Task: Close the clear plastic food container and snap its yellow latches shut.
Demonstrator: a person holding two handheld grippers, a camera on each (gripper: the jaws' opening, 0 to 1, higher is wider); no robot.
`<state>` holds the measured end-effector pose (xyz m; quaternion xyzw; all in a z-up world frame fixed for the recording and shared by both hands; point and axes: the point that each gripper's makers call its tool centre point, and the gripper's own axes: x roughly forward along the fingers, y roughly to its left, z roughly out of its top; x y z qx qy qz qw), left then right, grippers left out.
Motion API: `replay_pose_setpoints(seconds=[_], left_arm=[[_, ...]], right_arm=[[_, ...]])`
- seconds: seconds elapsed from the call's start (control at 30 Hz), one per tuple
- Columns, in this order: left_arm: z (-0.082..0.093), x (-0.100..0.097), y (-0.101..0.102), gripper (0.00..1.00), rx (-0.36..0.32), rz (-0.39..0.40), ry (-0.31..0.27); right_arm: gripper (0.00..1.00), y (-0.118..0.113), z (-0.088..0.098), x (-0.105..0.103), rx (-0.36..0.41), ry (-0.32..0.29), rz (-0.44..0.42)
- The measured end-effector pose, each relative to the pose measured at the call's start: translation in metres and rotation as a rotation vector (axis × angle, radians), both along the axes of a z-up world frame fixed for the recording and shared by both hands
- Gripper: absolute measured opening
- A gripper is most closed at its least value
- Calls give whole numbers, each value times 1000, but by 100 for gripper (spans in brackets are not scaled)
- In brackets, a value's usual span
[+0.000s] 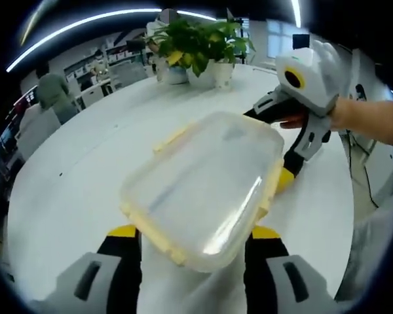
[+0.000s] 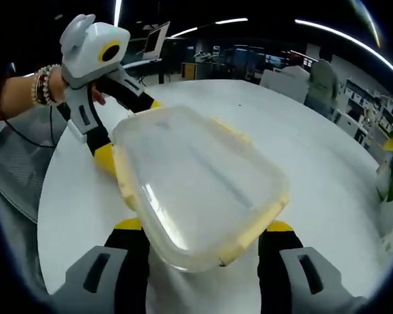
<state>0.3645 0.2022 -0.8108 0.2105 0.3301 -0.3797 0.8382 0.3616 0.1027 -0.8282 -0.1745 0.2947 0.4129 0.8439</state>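
The clear plastic container lies on the white round table with its lid on. Yellow latches line its rim. My left gripper is open, its yellow-tipped jaws spread on either side of the container's near end. At the opposite end my right gripper straddles the box, one yellow fingertip against the rim. In the right gripper view the container sits between the open jaws of my right gripper, and my left gripper flanks the other end. Whether any jaw presses on the container I cannot tell.
A potted plant stands at the table's far side. Office chairs ring the table, and a mesh chair is beside its edge. A person's hand holds my right gripper; a braceleted wrist holds my left.
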Motion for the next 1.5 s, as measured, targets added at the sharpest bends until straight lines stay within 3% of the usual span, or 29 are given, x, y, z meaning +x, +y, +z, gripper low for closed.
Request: replay_pose_setpoints(seconds=[0.43,1.03,1.3,1.5], left_arm=[[-3,-8,57,54,24,-11,19],[-4,2,163,53,62,32,10],[-6,8,189,52,56,27,7],[-8,16,194,51,49,31,-6]], right_arm=[[64,53,5,-4,-14,17,21],[61,152,16,11,-25,-4,57],[60,180,15,14,-34,0,48],[57,182,17,20,-53,-18,27]])
